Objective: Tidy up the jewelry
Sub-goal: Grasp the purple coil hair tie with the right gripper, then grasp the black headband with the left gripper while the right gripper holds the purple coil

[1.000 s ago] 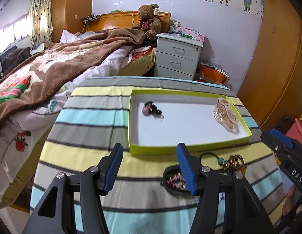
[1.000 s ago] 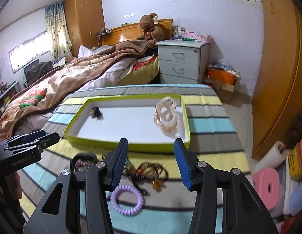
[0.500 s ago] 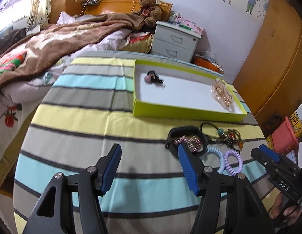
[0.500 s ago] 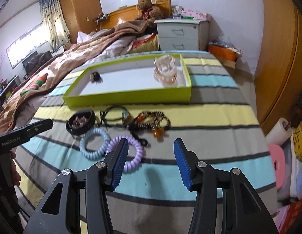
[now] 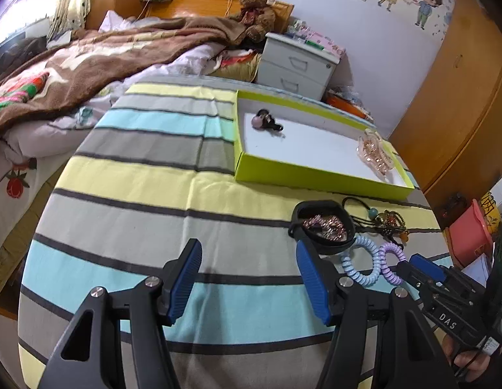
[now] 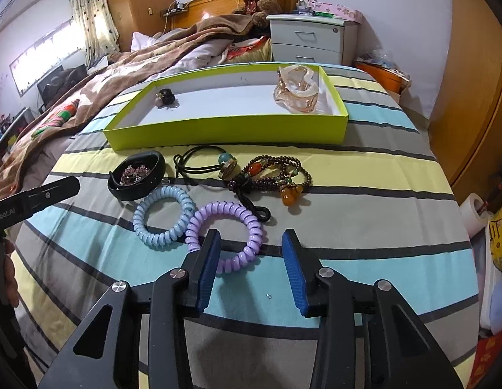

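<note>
A lime-green tray (image 6: 225, 129) (image 5: 316, 178) sits on the striped table and holds a black-and-pink hair tie (image 6: 166, 96) and a clear amber claw clip (image 6: 296, 92). In front of it lie a black bracelet with pink beads (image 6: 137, 175), a black cord hair tie (image 6: 202, 162), brown bead bracelets (image 6: 277, 171), a blue coil band (image 6: 165, 212) and a purple coil band (image 6: 228, 233). My right gripper (image 6: 251, 264) is open and empty, just above the purple band's near edge. My left gripper (image 5: 247, 278) is open and empty, left of the black bracelet (image 5: 322, 227).
The striped cloth (image 5: 137, 178) covers a round table. A bed with a brown blanket (image 5: 89, 58) lies to the left, a grey nightstand (image 6: 312, 42) stands behind, and a wooden wardrobe (image 5: 461, 97) is on the right. Storage clutter (image 6: 491, 227) sits at the right floor.
Both grippers have pulled back from the tray toward the table's near edge and dropped lower. The loose jewelry has come into full view. Both grippers stay open.
</note>
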The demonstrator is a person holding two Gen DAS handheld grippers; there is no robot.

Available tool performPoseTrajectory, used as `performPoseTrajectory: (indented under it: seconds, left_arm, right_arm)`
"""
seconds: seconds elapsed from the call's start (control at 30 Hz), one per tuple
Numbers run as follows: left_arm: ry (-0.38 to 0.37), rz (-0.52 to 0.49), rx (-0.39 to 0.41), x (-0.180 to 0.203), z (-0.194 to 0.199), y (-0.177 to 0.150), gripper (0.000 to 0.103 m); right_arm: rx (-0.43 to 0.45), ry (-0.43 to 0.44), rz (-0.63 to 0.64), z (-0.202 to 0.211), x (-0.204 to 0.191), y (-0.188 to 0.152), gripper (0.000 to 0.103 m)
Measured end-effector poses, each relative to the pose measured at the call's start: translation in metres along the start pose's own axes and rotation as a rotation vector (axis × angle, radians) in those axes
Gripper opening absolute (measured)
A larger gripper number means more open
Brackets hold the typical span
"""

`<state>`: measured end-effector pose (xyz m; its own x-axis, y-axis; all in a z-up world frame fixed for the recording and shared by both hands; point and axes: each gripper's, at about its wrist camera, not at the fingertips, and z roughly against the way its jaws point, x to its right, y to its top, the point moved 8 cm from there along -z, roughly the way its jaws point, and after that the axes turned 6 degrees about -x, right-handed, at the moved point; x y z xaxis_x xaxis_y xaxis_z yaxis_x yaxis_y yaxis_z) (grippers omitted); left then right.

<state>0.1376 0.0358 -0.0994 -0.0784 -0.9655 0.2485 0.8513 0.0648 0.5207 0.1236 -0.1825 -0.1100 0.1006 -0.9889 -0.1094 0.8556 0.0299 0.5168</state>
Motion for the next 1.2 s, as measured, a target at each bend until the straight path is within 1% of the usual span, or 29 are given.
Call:
performPoseTrajectory:
  seconds: [0.03,0.13,0.17,0.2,0.37,0.6,0.7,0.83,0.9,1.0,1.1,1.2]
  left_arm:
    - [-0.006,0.002,-0.001,0.000,-0.001,0.000,0.063]
    - [-0.014,0.002,-0.003,0.001,-0.001,-0.001,0.063]
    - [-0.017,0.002,-0.005,0.002,-0.001,-0.001,0.063]
    - [-0.021,0.002,-0.004,0.002,-0.001,-0.001,0.063]
    - [-0.024,-0.007,-0.008,0.006,-0.001,0.000,0.063]
    - [-0.038,-0.023,-0.014,0.015,-0.004,0.004,0.063]
    - [-0.050,-0.029,-0.015,0.018,-0.006,0.010,0.063]
    - [-0.033,-0.050,-0.017,0.024,-0.013,0.022,0.063]
    - [-0.052,-0.072,-0.030,0.030,-0.019,0.026,0.063]
    - [-0.024,-0.126,-0.045,0.038,-0.029,0.031,0.063]
    - [-0.037,-0.160,-0.058,0.048,-0.036,0.035,0.063]
    - [-0.001,-0.190,-0.065,0.055,-0.044,0.037,0.063]
  right_arm:
    - [-0.001,-0.005,0.001,0.000,0.000,0.000,0.030]
    - [-0.002,-0.022,0.004,-0.001,0.001,0.000,0.018]
    - [-0.002,-0.026,0.004,-0.001,0.002,0.000,0.016]
    - [-0.002,-0.025,0.001,-0.001,0.003,0.000,0.011]
    - [0.007,-0.009,-0.008,0.002,0.006,-0.001,0.010]
    - [0.051,-0.001,-0.019,0.013,0.012,0.000,0.009]
    - [0.064,0.000,-0.039,0.018,0.018,-0.001,0.009]
    - [0.079,-0.004,-0.064,0.023,0.027,-0.001,0.009]
    - [0.081,-0.003,-0.074,0.025,0.030,-0.001,0.009]
    - [0.083,-0.001,-0.079,0.026,0.032,-0.002,0.009]
    - [0.083,0.003,-0.081,0.026,0.033,-0.001,0.009]
    - [0.083,0.007,-0.082,0.025,0.033,-0.001,0.009]
